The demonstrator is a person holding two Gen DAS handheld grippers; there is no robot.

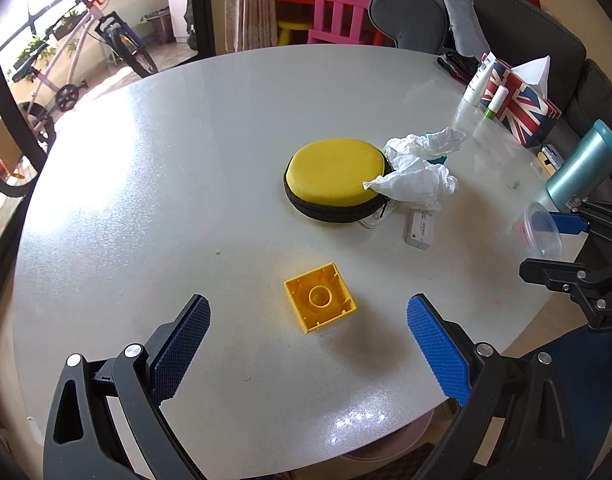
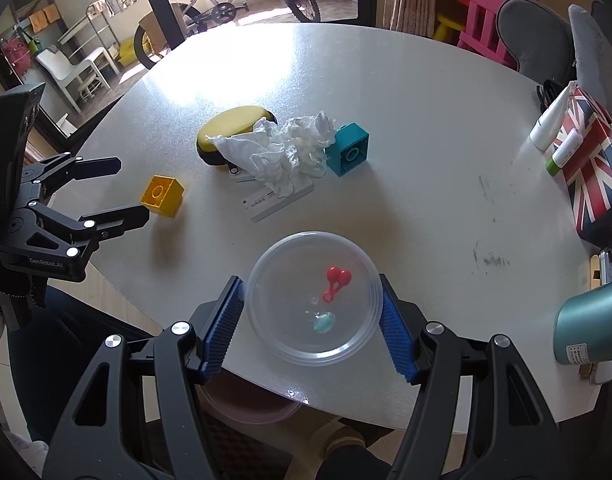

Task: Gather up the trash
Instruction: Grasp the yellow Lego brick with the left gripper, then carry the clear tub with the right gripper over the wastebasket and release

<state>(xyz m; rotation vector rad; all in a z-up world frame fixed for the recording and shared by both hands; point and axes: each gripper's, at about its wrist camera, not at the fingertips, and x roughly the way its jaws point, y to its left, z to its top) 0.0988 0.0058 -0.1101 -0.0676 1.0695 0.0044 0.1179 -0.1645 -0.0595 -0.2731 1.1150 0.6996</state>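
Crumpled white tissue (image 1: 418, 168) (image 2: 282, 148) lies mid-table, leaning on a round yellow zip pouch (image 1: 334, 178) (image 2: 230, 124). My left gripper (image 1: 306, 308) (image 2: 132, 188) is open, its blue pads on either side of an upturned yellow toy brick (image 1: 320, 302) (image 2: 162, 196) without touching it. My right gripper (image 2: 309, 282) (image 1: 540, 244) is shut on a clear round plastic container (image 2: 286, 280) (image 1: 540, 232) near the table's front edge. A small red piece (image 2: 336, 278) and a small teal piece (image 2: 324, 324) lie inside it.
A teal toy brick (image 2: 348, 154) and a flat white box (image 2: 274, 200) (image 1: 420, 230) sit by the tissue. At the right stand a flag-patterned tissue box (image 2: 590, 164) (image 1: 518, 108), white tubes (image 2: 546, 128), a phone (image 2: 610, 266) and a teal flask (image 2: 590, 324) (image 1: 582, 164). Chairs ring the far side.
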